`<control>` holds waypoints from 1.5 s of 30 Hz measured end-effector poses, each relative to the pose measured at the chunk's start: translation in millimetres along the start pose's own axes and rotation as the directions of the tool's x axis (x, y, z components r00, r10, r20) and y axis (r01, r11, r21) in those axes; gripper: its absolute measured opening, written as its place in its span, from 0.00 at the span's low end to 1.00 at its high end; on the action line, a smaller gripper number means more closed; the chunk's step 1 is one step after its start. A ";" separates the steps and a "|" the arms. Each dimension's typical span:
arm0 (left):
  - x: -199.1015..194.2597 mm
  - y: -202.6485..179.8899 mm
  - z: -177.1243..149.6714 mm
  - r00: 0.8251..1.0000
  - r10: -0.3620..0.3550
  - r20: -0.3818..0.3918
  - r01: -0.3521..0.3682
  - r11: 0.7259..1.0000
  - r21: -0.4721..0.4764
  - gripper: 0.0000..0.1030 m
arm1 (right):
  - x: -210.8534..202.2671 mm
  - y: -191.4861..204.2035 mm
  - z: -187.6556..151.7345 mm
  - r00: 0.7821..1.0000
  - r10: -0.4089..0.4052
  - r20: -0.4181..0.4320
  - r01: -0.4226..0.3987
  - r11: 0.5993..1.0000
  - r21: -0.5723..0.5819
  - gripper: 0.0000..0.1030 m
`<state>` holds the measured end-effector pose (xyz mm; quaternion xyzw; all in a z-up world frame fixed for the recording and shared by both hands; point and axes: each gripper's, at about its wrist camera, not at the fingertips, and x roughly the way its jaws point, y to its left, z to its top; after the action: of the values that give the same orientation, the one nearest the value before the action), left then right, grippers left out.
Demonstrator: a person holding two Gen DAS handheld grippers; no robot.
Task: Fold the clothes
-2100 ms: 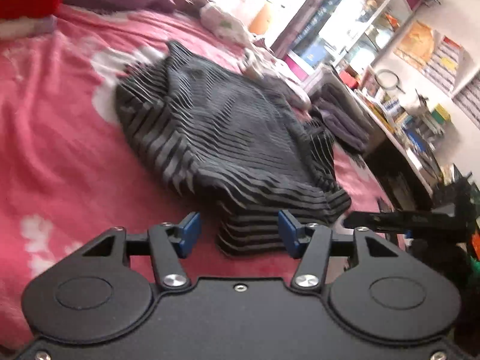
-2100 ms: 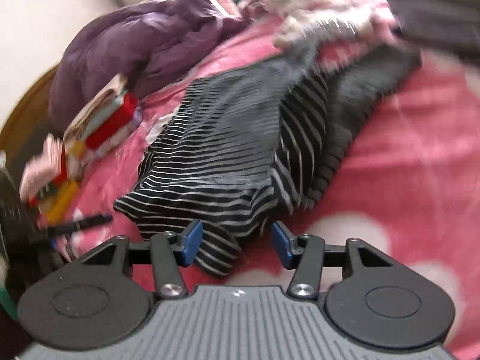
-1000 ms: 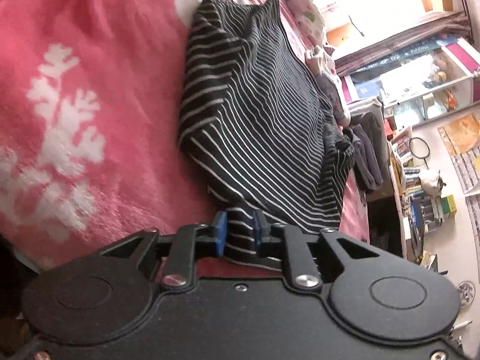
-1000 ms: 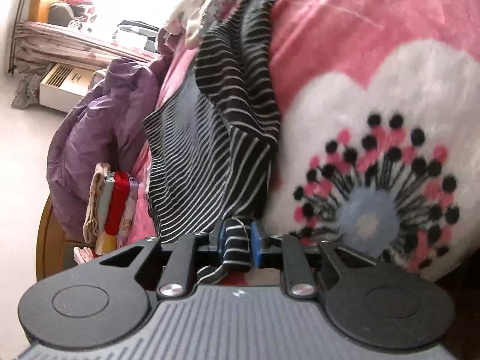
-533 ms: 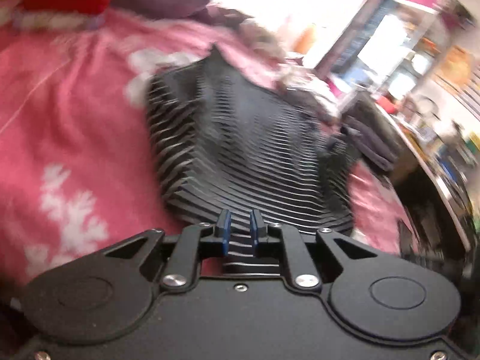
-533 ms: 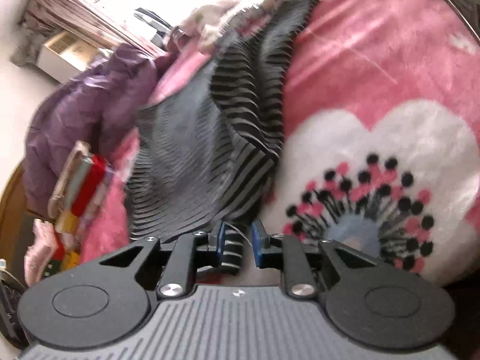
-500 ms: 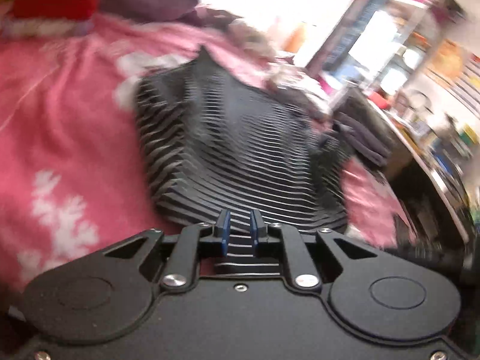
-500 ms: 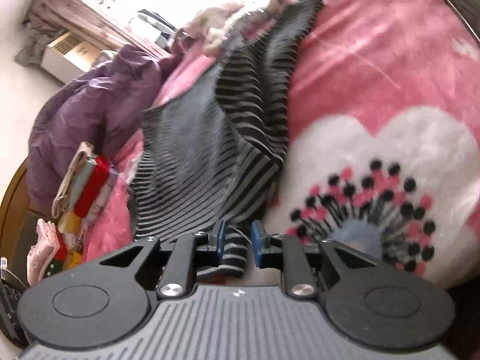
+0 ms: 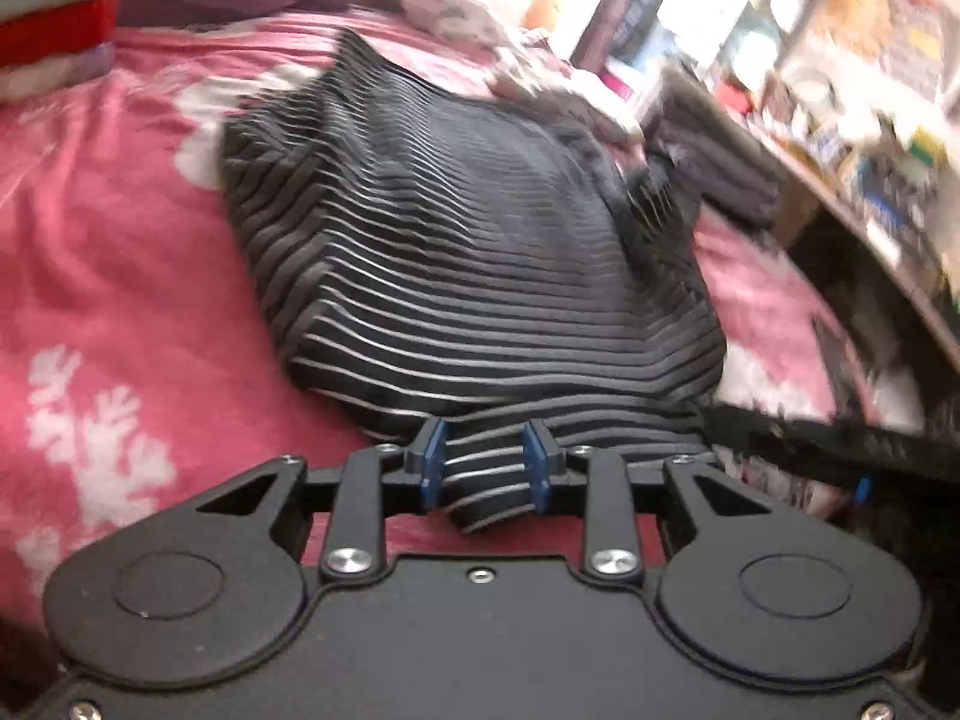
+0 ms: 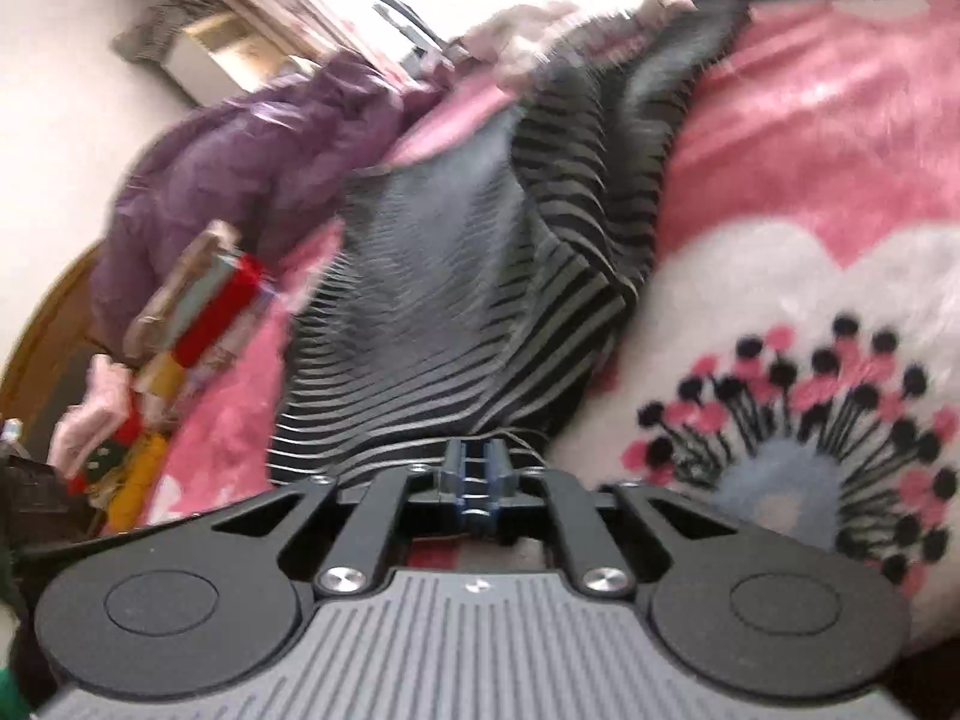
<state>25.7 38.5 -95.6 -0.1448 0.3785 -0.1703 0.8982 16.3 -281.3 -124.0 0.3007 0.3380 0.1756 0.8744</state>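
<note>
1. The striped garment (image 9: 474, 252) lies spread on the pink bed cover (image 9: 120, 276), filling the middle of the left wrist view and running from lower centre to upper right in the right wrist view.
2. The left gripper (image 9: 483, 471) has its blue fingers (image 9: 429, 468) part-way open with a bunched tab of the hem between them; whether they press it firmly or only flank it is hard to say.
3. The right gripper (image 10: 474, 468) has its fingers drawn nearly together, pinching a thin edge of the same cloth at bottom centre.
4. Judging by this, both near corners are held for a fold. To do it well, I would keep the two grips level and equally taut, so the stripes stay parallel and the hem does not sag between them.
5. The left grip looks the looser; it likely needs tightening before any lift.
6. Motion blur smears both views, so sleeves and collar cannot be told apart.
7. The garment's far edge runs into a blurred heap of other clothes (image 9: 540, 78) at upper centre.
8. A stack of folded items (image 10: 198, 306) at left is cut off.
</note>
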 end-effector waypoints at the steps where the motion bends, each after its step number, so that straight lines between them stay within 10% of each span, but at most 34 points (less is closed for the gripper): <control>1: -3.5 4.2 3.7 0.999 0.017 0.029 -0.016 0.999 -0.035 0.36 | -4.9 -0.3 0.1 1.000 0.021 0.016 -0.021 1.000 -0.004 0.25; 12: -6.7 87.4 37.8 0.987 0.063 0.148 0.005 0.908 -0.419 0.38 | 17.2 20.1 24.9 0.995 0.090 0.052 -0.083 0.988 -0.130 0.31; 27: 84.3 137.7 122.3 0.987 0.023 0.159 0.052 0.891 -0.452 0.46 | 48.0 -13.4 4.2 0.993 0.099 0.060 -0.098 0.995 -0.014 0.26; 30: 89.2 125.5 130.6 0.987 0.059 0.152 0.003 0.926 -0.378 0.11 | 48.4 -14.6 2.7 0.992 0.102 0.072 -0.102 0.995 -0.013 0.26; 36: 74.0 53.2 143.0 0.951 0.136 0.278 -0.141 0.990 -0.005 0.09 | 49.3 -16.9 -0.3 0.989 0.110 0.095 -0.109 0.994 -0.011 0.26; 45: 111.5 -59.9 93.6 0.964 0.062 0.258 -0.211 0.769 0.603 0.08 | 46.9 -18.1 -2.0 0.989 0.109 0.100 -0.108 0.994 -0.007 0.26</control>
<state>155.3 -49.5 -79.7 0.1713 0.2070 -0.2027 0.9416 50.1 -270.3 -159.6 0.3263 0.2765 0.2078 0.8797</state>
